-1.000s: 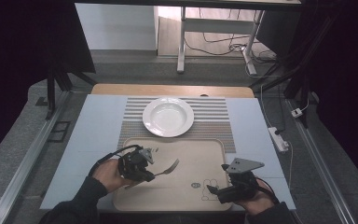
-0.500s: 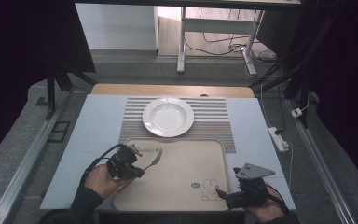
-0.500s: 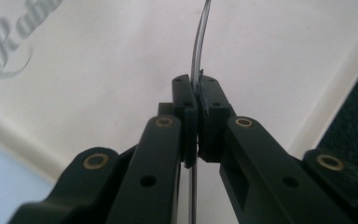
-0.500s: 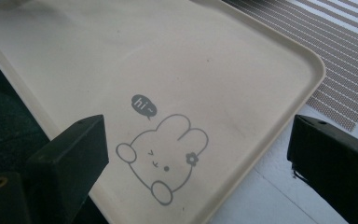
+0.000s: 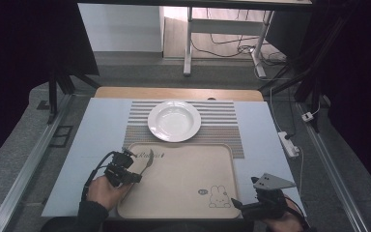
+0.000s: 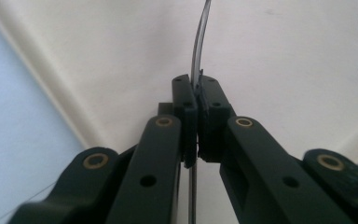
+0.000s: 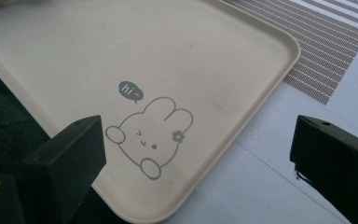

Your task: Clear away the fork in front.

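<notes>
A pale blue table under dim room light, a striped mat (image 5: pixel 188 126) across its far half and a cream tray (image 5: pixel 183 181) on the near half. My left gripper (image 5: pixel 134 176) is clamped tight on a piece of cutlery (image 5: pixel 147 166) — a fork or spoon, I cannot tell which — and the left gripper view shows the thin metal handle (image 6: pixel 198 56) pinched edge-on between the pads. The utensil hangs over the tray's left part, its head pointing toward the white plate (image 5: pixel 174 120) on the mat. My right gripper (image 5: pixel 235 205) sits by the tray's near right corner, jaws spread wide with nothing between them; they have just been opening. The bunny print (image 7: pixel 147 135) lies just ahead of it. To do this well, I judge I should keep the utensil level, carry it low — clear of the tray rim — and let go only once it rests flat beside the plate.
</notes>
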Motion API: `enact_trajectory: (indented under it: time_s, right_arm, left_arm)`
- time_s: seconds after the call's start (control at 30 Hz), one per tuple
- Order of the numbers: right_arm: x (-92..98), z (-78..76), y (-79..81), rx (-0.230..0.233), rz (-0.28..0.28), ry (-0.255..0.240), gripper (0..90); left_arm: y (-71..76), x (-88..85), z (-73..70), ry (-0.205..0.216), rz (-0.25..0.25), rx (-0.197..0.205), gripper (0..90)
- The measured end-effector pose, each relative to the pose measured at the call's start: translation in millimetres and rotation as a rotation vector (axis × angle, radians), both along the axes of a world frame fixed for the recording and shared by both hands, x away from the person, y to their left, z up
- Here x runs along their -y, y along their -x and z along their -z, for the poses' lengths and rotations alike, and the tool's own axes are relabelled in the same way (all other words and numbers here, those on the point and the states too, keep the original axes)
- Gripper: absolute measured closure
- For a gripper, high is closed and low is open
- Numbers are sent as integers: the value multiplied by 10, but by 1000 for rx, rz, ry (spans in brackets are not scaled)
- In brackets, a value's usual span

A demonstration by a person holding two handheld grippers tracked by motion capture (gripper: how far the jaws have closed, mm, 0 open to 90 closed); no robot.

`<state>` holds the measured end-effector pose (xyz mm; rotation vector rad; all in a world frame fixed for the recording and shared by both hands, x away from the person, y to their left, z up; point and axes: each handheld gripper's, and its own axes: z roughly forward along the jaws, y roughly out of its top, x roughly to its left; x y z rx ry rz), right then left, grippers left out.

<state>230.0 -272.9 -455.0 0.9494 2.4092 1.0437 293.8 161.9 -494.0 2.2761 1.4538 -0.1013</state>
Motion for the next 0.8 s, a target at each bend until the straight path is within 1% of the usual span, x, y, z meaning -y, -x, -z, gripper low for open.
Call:
enact_trajectory:
  time_s: [0.1,0.27,0.3,0.37,0.5,0.53,0.63,0.7,0.73,0.8]
  right_arm:
    - [5,7,5,-3,-1,8,33]
    - [5,12,8,-1,-4,17,33]
    - [6,11,9,-1,-4,20,33]
    - [8,11,11,-1,-4,20,33]
    - [12,14,13,-3,-2,25,33]
    - [13,14,15,-2,-3,26,34]
    - [20,14,12,1,-3,28,34]
    - [19,15,11,1,-2,24,33]
    - [19,15,11,1,-2,26,33]
    - [20,14,10,0,-3,29,33]
  left_arm:
    - [-32,-11,49,-21,-45,-8,872]
    - [-79,-4,135,-66,-72,-29,872]
    - [-83,-7,138,-59,-76,-26,871]
    - [-87,-3,137,-66,-79,-24,871]
    - [-90,-21,141,-60,-75,-17,859]
    - [-94,-33,132,-56,-77,-5,836]
    - [-115,-91,54,-14,-84,32,822]
    - [-135,-118,-2,7,-77,71,818]
    - [-151,-125,-19,19,-81,84,812]
    - [-201,-129,-37,27,-77,106,830]
